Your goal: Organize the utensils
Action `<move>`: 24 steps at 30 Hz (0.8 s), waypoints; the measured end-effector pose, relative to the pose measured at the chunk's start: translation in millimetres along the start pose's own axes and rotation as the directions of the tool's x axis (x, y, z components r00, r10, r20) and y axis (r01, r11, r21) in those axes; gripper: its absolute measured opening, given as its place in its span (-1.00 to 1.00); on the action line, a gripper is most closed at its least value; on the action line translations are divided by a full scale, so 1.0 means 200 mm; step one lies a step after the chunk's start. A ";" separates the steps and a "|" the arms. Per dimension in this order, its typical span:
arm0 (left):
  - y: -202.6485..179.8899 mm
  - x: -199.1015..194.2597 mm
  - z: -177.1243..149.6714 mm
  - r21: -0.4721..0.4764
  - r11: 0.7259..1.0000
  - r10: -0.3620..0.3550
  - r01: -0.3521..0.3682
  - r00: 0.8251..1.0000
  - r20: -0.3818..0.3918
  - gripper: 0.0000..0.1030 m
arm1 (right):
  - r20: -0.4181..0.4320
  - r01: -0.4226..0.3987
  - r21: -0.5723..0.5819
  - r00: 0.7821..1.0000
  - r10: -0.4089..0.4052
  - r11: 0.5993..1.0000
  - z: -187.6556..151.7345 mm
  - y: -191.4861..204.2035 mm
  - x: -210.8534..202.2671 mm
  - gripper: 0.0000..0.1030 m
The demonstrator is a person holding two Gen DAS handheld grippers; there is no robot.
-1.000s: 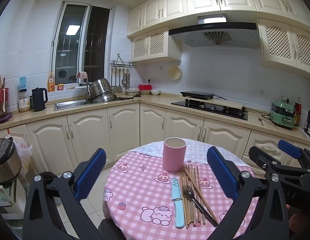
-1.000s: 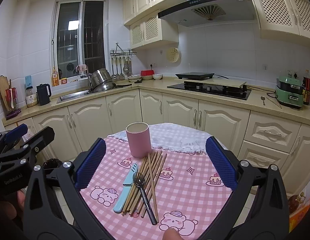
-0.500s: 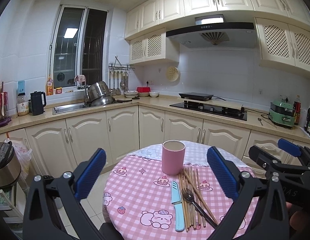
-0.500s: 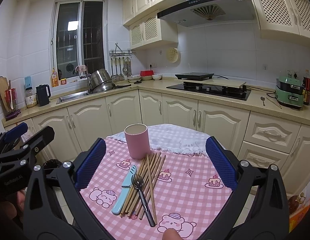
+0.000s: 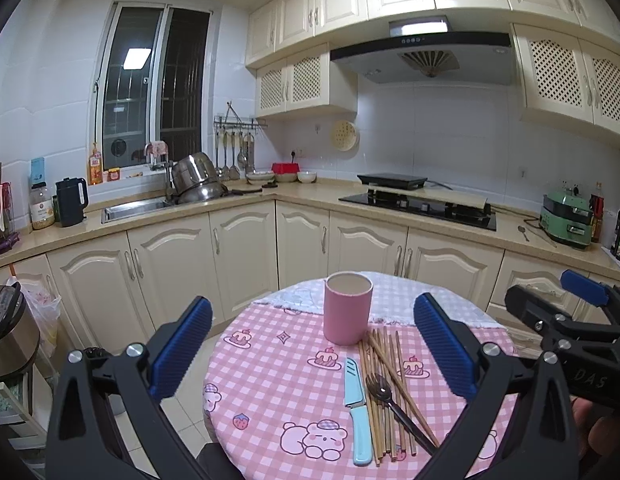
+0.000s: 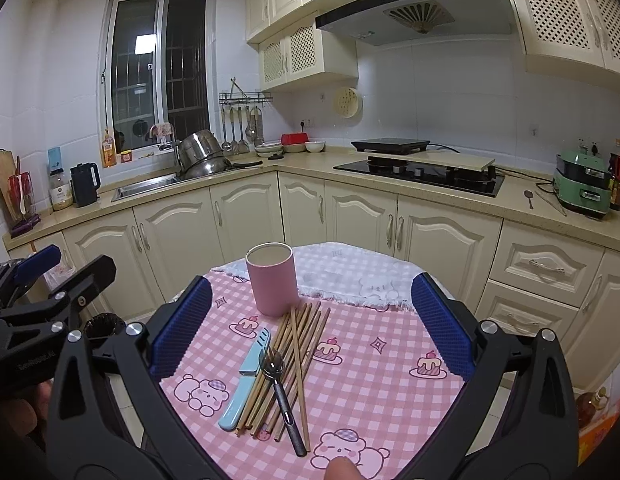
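Nearest the cameras, both tongs hang above the near edge of a round surface (image 6: 389, 400) covered in a pink checked cloth with cartoon prints: the left tongs (image 5: 311, 348) and the right tongs (image 6: 311, 324) each have their blue-padded jaws spread wide with nothing between them. On the cloth lies a bundle of wooden chopsticks (image 6: 294, 356), fanned slightly, with a dark spoon (image 6: 280, 384) resting across them and a light-blue knife (image 6: 246, 380) just beside them on the left. Beyond the chopsticks' far ends stands an upright pink cup (image 6: 272, 278), close to them. Farther back run cream kitchen cabinets (image 6: 238, 216), a sink (image 6: 146, 186) and a black hob (image 6: 421, 172).
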State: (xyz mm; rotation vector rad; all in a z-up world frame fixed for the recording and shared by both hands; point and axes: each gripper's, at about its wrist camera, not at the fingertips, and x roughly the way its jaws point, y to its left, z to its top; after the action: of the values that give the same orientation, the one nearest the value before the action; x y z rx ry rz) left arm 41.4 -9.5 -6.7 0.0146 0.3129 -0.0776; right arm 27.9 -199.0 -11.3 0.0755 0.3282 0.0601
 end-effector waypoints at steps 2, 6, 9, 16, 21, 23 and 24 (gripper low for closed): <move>0.00 0.05 -0.02 0.001 1.000 0.001 -0.001 1.000 -0.022 0.92 | -0.018 0.000 0.000 1.000 0.000 1.000 -0.01 -0.01 0.03 0.90; 0.00 0.17 -0.08 0.010 1.000 0.006 -0.006 0.996 -0.091 0.92 | -0.060 0.010 0.005 0.998 -0.010 1.000 -0.03 -0.04 0.11 0.90; 0.00 0.29 -0.13 0.021 1.000 0.012 -0.009 0.989 -0.150 0.92 | -0.100 0.017 0.014 0.995 -0.016 1.000 -0.05 -0.07 0.18 0.90; 0.00 0.61 -0.33 0.046 0.999 0.011 0.004 0.943 -0.333 0.92 | -0.242 0.022 0.027 0.970 -0.015 0.999 -0.16 -0.15 0.41 0.90; -0.01 0.84 -0.48 0.063 0.998 0.007 0.024 0.891 -0.455 0.92 | -0.343 0.020 0.014 0.939 -0.014 1.000 -0.25 -0.19 0.57 0.90; -0.01 0.91 -0.52 0.065 0.997 0.002 0.034 0.872 -0.489 0.92 | -0.376 0.026 0.012 0.927 -0.020 1.000 -0.29 -0.21 0.63 0.90; -0.01 0.95 -0.54 0.063 0.997 -0.006 0.045 0.858 -0.513 0.92 | -0.388 0.028 0.014 0.921 -0.020 1.000 -0.30 -0.22 0.65 0.90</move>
State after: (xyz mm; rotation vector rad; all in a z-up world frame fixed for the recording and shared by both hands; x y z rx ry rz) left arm 189.2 -23.7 -167.9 0.1052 0.8485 -0.1114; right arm 133.0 -229.9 -112.2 0.0789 0.7278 0.0470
